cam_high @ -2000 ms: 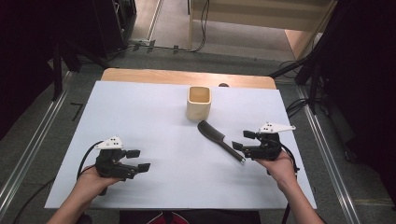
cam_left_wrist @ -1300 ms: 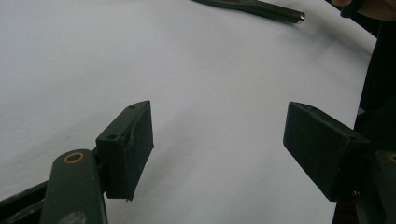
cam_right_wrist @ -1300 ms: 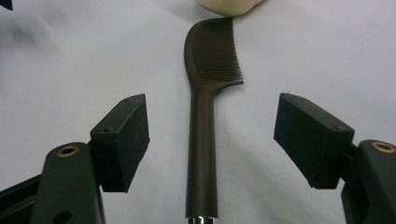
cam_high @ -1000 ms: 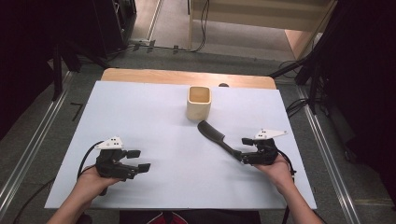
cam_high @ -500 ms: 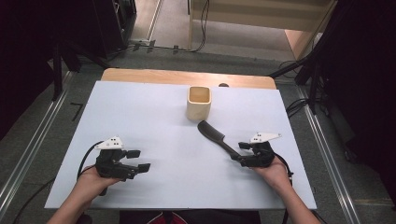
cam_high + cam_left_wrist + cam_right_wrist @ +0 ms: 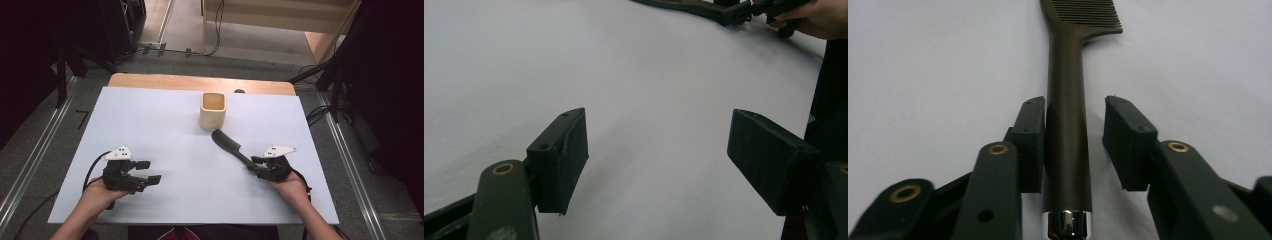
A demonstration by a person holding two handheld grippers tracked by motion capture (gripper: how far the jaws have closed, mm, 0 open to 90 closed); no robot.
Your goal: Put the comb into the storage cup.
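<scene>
Comb (image 6: 1066, 130) handle between right tool (image 6: 1073, 145) pads, gap one side | cup (image 6: 213, 110) overhead

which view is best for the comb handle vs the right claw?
Right gripper view: the comb handle runs between the right claw jaws, left pad touching, a gap at the right pad. High view shows the whole comb, small. Left gripper view catches it far off at the top edge.
</scene>
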